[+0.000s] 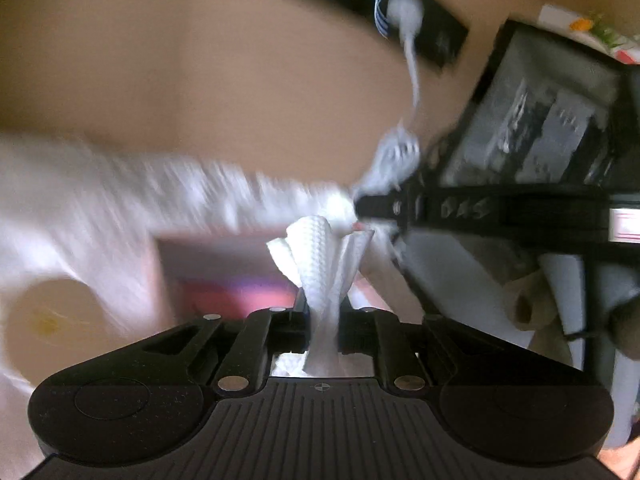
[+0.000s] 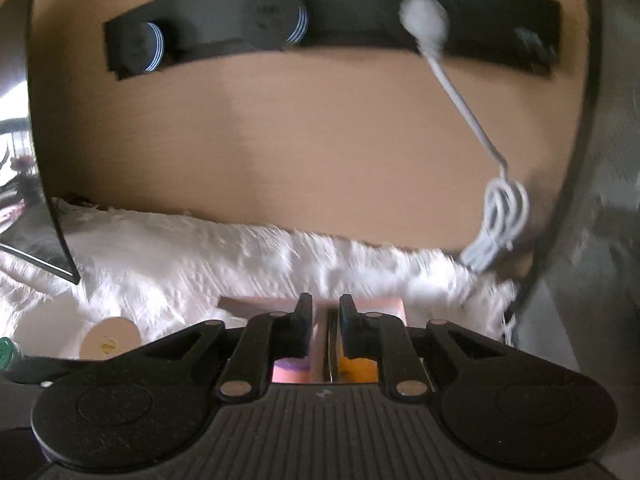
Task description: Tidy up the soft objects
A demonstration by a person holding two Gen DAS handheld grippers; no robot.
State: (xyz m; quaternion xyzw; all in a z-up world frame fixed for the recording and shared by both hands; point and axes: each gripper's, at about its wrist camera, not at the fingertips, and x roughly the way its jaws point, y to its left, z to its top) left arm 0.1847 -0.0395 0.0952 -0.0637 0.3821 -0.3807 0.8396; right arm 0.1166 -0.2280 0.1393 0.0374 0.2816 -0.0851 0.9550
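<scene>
My left gripper is shut on a white textured paper towel sheet, which sticks up in a bunch between the fingers. The other gripper comes in from the right of the left wrist view and its tip touches the top of the same sheet. My right gripper is nearly shut with a narrow gap; nothing shows between its fingers. Below it lies a pink box with an orange part. A white fluffy cloth spreads over the surface in front, and it also shows in the left wrist view.
A brown wall carries a black hook rack with a white cable hanging from one hook. A paper towel roll lies at the left. Another roll lies at the right. A black-framed panel stands at the right.
</scene>
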